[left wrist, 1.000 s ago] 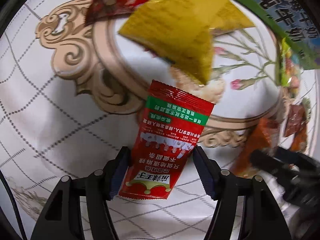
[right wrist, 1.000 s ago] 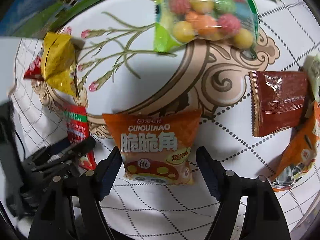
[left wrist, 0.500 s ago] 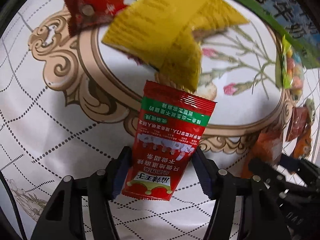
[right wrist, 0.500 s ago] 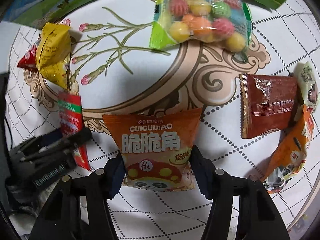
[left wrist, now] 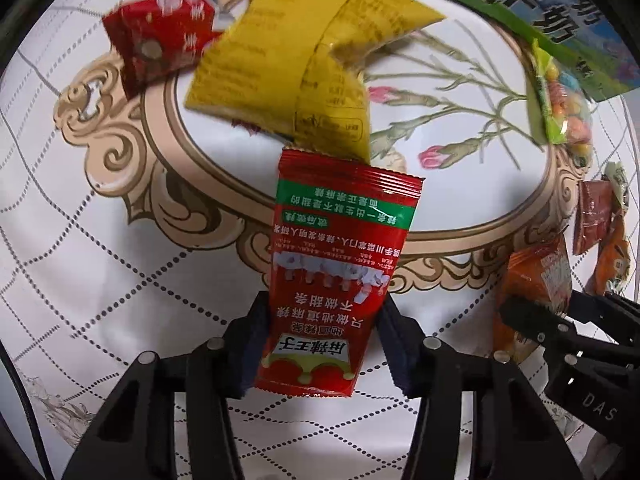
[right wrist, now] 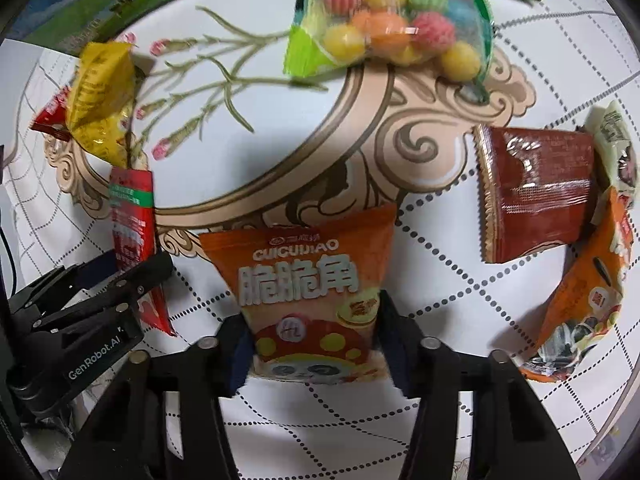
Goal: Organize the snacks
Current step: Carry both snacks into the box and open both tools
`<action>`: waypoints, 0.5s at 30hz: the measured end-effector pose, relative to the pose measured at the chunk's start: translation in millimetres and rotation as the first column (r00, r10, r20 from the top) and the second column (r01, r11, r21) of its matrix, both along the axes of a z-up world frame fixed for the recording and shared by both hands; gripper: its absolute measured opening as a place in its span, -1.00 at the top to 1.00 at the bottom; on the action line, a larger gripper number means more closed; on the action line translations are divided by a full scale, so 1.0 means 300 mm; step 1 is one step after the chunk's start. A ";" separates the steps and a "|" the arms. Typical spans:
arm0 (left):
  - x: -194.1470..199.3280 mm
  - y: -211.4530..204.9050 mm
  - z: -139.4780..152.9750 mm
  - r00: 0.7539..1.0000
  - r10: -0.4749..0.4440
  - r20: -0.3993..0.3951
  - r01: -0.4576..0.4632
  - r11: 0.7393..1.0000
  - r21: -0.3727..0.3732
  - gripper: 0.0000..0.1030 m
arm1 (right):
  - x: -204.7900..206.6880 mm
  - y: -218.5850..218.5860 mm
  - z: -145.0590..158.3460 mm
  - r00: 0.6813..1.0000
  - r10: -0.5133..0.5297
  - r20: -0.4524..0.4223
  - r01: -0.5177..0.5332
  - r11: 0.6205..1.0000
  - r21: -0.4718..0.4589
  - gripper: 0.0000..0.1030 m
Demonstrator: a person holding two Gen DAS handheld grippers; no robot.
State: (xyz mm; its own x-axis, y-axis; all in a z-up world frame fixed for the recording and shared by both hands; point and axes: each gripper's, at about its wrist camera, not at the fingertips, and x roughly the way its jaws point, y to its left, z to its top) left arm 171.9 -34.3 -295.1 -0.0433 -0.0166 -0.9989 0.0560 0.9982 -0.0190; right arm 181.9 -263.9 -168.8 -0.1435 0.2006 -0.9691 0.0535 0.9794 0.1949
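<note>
A red spicy-strip packet (left wrist: 336, 264) with a green band lies between the fingers of my left gripper (left wrist: 322, 336). The jaws are closing and the pads press its two long edges. An orange crisp bag (right wrist: 304, 268) with white characters sits in my right gripper (right wrist: 314, 344). Those jaws are closing too, and the bag is pinched narrow at its lower end. Both grippers point down at a patterned tablecloth (left wrist: 80, 240). The right wrist view shows the left gripper (right wrist: 132, 280) on the red packet (right wrist: 132, 216) close at the left.
A yellow bag (left wrist: 292, 60) and a small red packet (left wrist: 160, 44) lie just beyond the red packet. A bag of coloured candy balls (right wrist: 392, 24), a brown packet (right wrist: 536, 192) and an orange seed pack (right wrist: 580, 296) lie right. A green and blue carton (left wrist: 560, 12) borders the far side.
Both pairs of jaws have narrowed onto their packets, and the orange bag is now squeezed. The left gripper has drifted with the red packet towards the yellow bag.
</note>
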 end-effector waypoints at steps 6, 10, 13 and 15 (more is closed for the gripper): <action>0.010 -0.050 0.166 0.997 -0.016 0.071 0.021 0.997 -0.068 0.08 | 0.008 -0.050 0.140 0.997 -0.016 0.072 0.012 0.999 0.045 0.06; 0.041 -0.085 0.332 0.989 -0.013 0.145 0.033 0.990 -0.137 0.08 | 0.029 -0.103 0.261 0.992 -0.040 0.117 0.028 0.995 0.095 0.06; 0.085 -0.103 0.464 0.979 -0.001 0.205 0.042 0.980 -0.195 0.08 | 0.063 -0.145 0.380 0.985 -0.062 0.164 0.040 0.990 0.132 0.06; 0.125 -0.110 0.552 0.971 0.016 0.238 0.043 0.970 -0.239 0.08 | 0.090 -0.179 0.473 0.975 -0.086 0.205 0.053 0.985 0.163 0.06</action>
